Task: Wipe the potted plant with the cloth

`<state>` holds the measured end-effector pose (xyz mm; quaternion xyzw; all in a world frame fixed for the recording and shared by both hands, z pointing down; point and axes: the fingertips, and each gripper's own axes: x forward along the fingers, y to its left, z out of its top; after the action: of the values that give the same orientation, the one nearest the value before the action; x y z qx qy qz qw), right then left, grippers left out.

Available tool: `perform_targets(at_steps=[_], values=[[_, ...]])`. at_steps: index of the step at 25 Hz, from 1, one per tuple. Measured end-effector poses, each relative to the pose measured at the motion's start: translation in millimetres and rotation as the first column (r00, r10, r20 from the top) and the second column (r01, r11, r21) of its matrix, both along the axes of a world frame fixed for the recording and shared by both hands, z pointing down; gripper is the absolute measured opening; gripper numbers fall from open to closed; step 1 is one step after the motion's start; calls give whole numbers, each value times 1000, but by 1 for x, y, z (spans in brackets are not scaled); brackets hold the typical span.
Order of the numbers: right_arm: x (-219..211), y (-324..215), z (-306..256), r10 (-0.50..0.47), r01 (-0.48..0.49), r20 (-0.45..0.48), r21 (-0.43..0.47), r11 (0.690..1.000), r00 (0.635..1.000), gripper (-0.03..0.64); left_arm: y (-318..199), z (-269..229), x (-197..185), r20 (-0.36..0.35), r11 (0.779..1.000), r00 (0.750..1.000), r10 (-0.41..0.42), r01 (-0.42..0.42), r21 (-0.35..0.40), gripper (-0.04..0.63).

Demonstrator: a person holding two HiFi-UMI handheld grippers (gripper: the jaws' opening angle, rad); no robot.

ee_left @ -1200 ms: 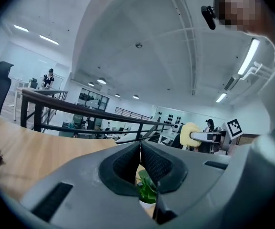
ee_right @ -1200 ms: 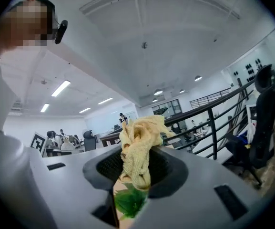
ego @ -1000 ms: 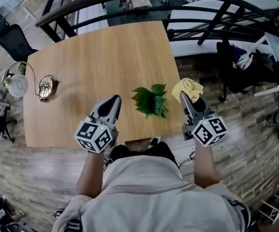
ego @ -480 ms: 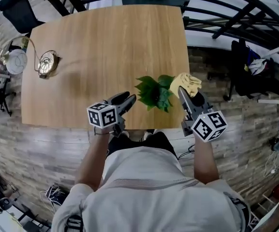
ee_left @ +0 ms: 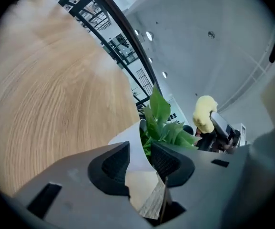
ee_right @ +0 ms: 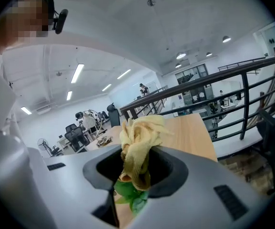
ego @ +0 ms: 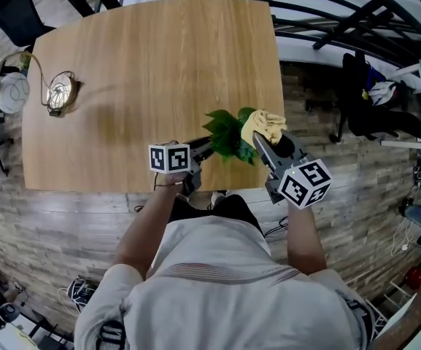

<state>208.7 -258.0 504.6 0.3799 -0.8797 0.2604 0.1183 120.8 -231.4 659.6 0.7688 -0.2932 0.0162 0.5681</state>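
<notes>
- The potted plant point(ego: 232, 141) is seen at the near right edge of the table point(ego: 144, 64), close to the corner, with both grippers brought up to it.
- The white pot point(ee_left: 130, 142) is pinched at its rim by the left gripper point(ee_left: 138, 149). The fingers point(ee_left: 109, 163) are drawn narrow, and the pot wall fills the gap between them.
- The yellow cloth point(ee_right: 139, 137) is clamped in a bunch by the right gripper point(ee_right: 136, 162). Its fingers point(ee_right: 173, 168) are closed on the lower part, and a loose tuft stands out past the tips.
- In the head view the cloth is held against the right side of the leaves point(ego: 221, 126). In the right gripper view green leaf is seen just under the bunch, so contact is judged to be made or about to be made.
- The step in hand is judged to be the wiping itself, with the pot steadied by 1 gripper and the cloth worked by the other.
- The wipe is best made with the protruding tuft only. The hard finger tips should be held off the foliage, since thin leaves are likely to tear or crease.
- Light strokes along each leaf, from stem outward, are advised, so that the leaf is supported and not bent back.
- A firm hold on the rim is called for, as the pot sits near the table edge and could be tipped or pushed off by a sideways stroke.
- Strokes are better directed toward the middle of the table than toward its edge.
</notes>
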Motion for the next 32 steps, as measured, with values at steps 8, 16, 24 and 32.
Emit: perform_targets(at_steps=[8, 16, 24, 32], values=[[-80, 13, 27, -441, 428, -111, -127, 895, 891, 181, -2, 5, -1, -47, 996, 997, -58, 55, -67, 124], [-68, -29, 81, -400, 332, -247, -275, 902, 883, 181, -2, 5, 0, -34, 995, 996, -81, 79, -61, 121], [-3, -75, 80, -140, 67, -377, -199, 978, 915, 183, -1, 6, -2, -37, 994, 995, -92, 89, -64, 121], [-74, -17, 53, -347, 311, -110, -256, 915, 931, 183, -2, 6, -3, -32, 993, 994, -105, 103, -63, 121]])
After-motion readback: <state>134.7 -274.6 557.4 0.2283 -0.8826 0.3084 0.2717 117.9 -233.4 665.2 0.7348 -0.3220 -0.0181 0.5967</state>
